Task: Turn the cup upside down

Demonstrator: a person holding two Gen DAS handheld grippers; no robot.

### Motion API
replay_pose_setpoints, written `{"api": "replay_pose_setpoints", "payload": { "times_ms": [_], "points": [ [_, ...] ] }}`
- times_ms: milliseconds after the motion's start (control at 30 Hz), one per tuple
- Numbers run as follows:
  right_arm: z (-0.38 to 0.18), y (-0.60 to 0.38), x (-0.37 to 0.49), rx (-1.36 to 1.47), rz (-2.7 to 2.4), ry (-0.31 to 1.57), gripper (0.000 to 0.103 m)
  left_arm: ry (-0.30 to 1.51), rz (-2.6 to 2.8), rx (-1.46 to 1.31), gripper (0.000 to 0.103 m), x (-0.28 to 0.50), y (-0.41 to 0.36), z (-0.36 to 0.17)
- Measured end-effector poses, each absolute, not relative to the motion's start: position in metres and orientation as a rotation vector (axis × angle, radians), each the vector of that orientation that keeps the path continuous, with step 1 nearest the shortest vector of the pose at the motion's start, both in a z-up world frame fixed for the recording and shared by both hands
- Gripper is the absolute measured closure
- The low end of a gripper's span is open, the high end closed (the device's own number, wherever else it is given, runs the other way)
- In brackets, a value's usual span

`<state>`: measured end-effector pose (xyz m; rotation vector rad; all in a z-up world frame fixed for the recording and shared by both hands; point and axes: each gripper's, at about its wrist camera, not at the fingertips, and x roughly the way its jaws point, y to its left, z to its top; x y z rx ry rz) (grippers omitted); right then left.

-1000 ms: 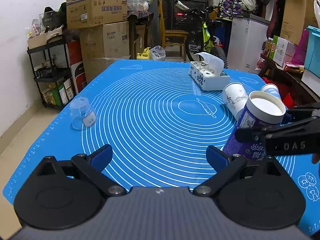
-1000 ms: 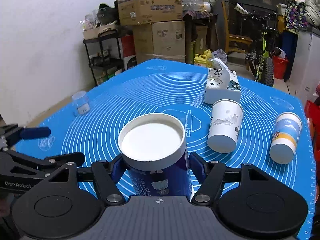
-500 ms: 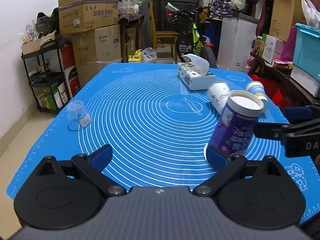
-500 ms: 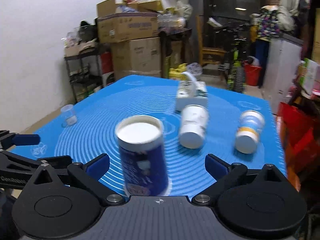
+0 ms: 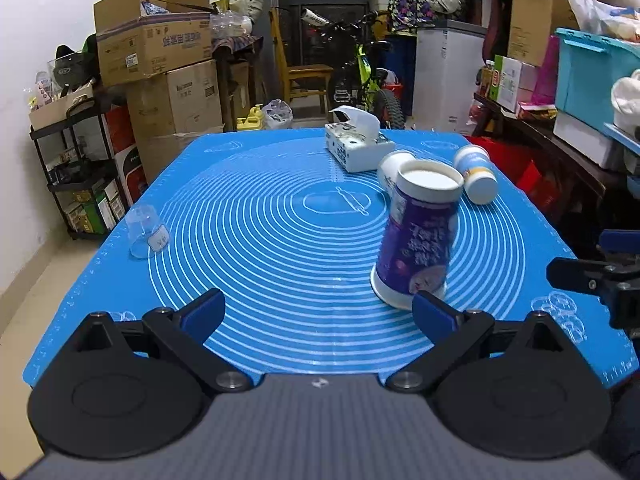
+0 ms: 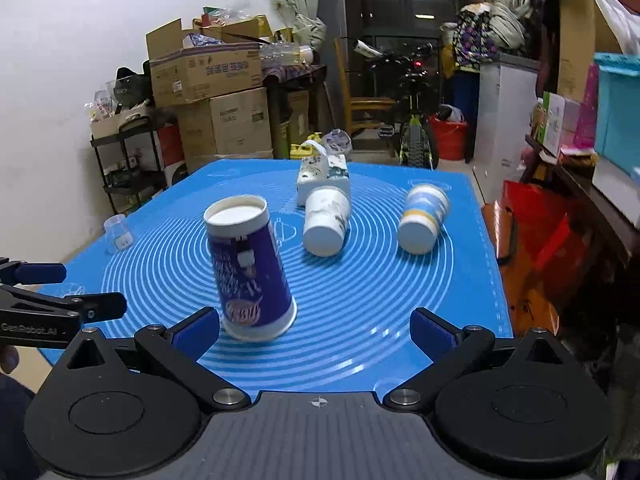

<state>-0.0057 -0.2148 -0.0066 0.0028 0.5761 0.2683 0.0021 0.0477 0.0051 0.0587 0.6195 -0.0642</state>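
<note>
— Standing mouth-down on the surface, your purple cup leans a little, white base up. See it?

— Yes. Is anything gripping it?

— No. Your right hand-held gripper is spread wide, its left finger just beside the cup's rim. Your left hand-held gripper is wide too, holding nothing.

— What's behind?

— A white cup and a striped cup lie on their sides, a tissue box beyond them.

Even indoor light, fisheye-bent edges, slight blur.
</note>
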Motion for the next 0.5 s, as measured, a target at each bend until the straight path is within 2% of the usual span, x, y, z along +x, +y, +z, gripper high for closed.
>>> {"api": "replay_pose_setpoints", "payload": {
  "times_ms": [500],
  "points": [
    [-0.014, -0.224, -0.042, 0.038, 0.262, 0.609, 0.002, 0.639, -0.103, 0.078, 0.004, -0.020, 0.037, -0.003]
  ]
}}
